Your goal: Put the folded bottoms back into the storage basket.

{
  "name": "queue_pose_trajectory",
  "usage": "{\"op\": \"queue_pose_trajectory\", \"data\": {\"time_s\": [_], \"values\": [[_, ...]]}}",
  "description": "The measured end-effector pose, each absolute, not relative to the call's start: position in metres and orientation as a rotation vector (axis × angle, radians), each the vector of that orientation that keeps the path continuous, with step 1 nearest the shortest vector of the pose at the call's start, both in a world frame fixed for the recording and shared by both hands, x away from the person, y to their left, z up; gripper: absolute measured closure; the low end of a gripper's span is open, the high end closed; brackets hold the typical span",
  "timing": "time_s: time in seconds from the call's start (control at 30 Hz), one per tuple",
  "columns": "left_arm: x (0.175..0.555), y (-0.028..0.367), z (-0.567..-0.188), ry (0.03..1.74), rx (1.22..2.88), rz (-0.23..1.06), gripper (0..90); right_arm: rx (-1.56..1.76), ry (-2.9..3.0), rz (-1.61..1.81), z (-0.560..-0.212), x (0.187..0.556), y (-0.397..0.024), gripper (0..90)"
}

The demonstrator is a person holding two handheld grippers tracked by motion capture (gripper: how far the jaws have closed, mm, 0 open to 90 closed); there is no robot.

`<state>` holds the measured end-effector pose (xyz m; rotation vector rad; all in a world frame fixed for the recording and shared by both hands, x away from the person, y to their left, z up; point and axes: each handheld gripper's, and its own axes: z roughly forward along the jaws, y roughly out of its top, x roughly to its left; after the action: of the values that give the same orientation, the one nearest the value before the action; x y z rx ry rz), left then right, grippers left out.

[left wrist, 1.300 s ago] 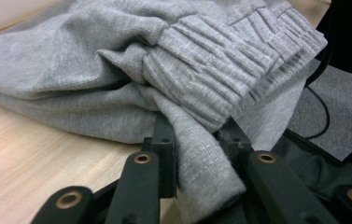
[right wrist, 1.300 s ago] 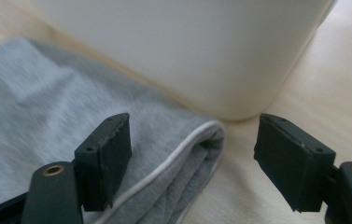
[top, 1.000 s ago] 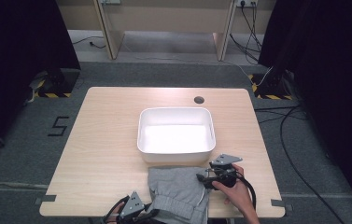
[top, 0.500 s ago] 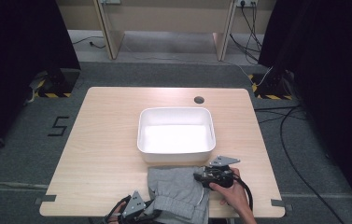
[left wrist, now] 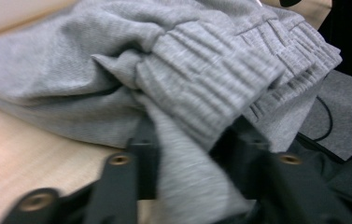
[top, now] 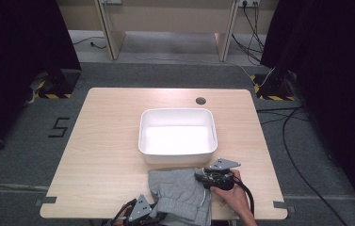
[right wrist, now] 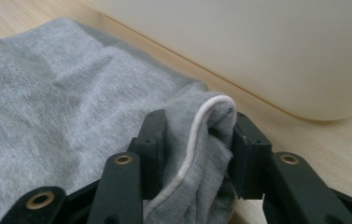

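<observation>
both claws, left claw (left wrist: 187, 186) and right claw (right wrist: 192, 158), apparently pinch folds of grey garment (top: 180, 193).

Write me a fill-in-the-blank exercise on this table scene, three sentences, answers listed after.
1. The garment that lies at the near edge of the table is ____ in colour.
2. Beyond the garment stands a white ____ with nothing inside it.
3. The right gripper has pinched a fold of the garment that carries a thin ____ cord, while the left gripper grips a ribbed fold.

Missing words: grey; tub; white
</observation>
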<state>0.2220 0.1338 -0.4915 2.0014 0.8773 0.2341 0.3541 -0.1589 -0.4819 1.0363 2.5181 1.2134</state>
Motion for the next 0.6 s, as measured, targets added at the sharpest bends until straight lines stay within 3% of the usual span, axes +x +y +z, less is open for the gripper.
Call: {"op": "queue_pose_trajectory", "data": {"time_s": [0.23, 0.6], "values": [[0.222, 0.138, -0.481, 0.849, 1.972, 0.232, 72.0, 1.009, 2.497, 1.258, -0.478, 0.352, -0.159, 67.8], [0.217, 0.143, -0.463, 0.819, 1.931, 0.226, 73.0, 0.953, 2.448, 1.351, -0.452, 0.342, -0.155, 68.6]]}}
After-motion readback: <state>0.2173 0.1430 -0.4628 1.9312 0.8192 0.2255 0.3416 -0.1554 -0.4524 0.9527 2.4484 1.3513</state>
